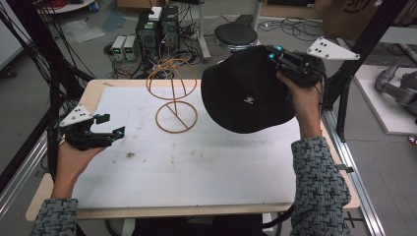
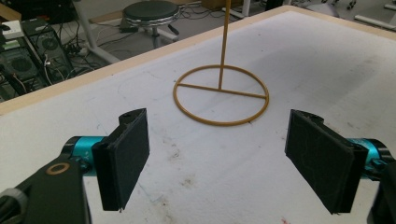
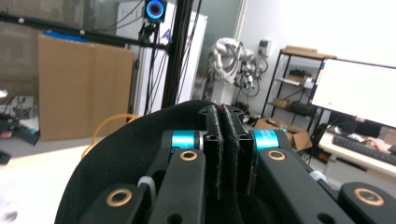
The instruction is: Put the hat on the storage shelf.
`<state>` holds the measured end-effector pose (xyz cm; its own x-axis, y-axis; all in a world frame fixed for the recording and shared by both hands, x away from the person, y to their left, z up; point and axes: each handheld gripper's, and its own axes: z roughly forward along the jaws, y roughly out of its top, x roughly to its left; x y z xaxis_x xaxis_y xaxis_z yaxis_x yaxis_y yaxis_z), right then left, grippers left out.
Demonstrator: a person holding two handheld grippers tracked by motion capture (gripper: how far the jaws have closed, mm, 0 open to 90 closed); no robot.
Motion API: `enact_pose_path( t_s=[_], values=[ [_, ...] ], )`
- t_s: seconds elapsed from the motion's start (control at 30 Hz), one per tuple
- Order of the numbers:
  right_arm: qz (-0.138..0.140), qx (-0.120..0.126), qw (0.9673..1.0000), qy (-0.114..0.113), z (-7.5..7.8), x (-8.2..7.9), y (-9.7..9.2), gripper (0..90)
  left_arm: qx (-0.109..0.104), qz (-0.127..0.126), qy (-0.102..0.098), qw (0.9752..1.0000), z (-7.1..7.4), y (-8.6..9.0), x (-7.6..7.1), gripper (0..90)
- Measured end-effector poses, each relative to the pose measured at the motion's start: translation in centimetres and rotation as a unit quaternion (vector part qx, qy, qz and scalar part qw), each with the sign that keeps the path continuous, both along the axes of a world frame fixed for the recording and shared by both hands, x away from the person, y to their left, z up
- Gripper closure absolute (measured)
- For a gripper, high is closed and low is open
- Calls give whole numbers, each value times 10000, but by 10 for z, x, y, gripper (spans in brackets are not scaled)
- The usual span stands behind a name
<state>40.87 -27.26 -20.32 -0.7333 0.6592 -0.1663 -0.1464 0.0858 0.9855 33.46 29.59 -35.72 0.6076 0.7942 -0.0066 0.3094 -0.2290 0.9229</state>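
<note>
White tabletop carries a gold wire stand toward its far side. Above it, right of the stand, a black hat hangs clamped at its edge in the right hand-held gripper, jaws pressed together. At the near left, the left hand-held gripper hovers, jaws wide.

Black hat with small white logo on front; wire stand orange-yellow; table top white, smudged with dark specks, light wood edge. Both grippers black with cyan/teal barrels and brass-coloured rivets, left gripper, right gripper, each topped by a light grey plate; sleeves grey-black knit speckle.
</note>
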Motion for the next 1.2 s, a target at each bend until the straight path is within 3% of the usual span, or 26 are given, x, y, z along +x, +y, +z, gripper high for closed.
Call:
enact_pose_path(
  t_s=[0.2, 0.23, 0.73, 1.2],
  values=[
    [58, 37, 10000, 8, 10, 2, 3, 874, 7, -1, 1, 10000, 0, 0, 0, 222],
    [67, 41, 9999, -100, 14, 3, 5, 874, -4, 5, 4, 10000, 0, 0, 0, 222],
    [97, 597, 9981, -141, 22, 10, 11, 874, -13, -3, 17, 10000, -1, 0, 0, 223],
    [371, 809, 9957, -245, 38, 15, 38, 874, 10, 14, -21, 10000, 1, 3, -2, 224]
  ],
)
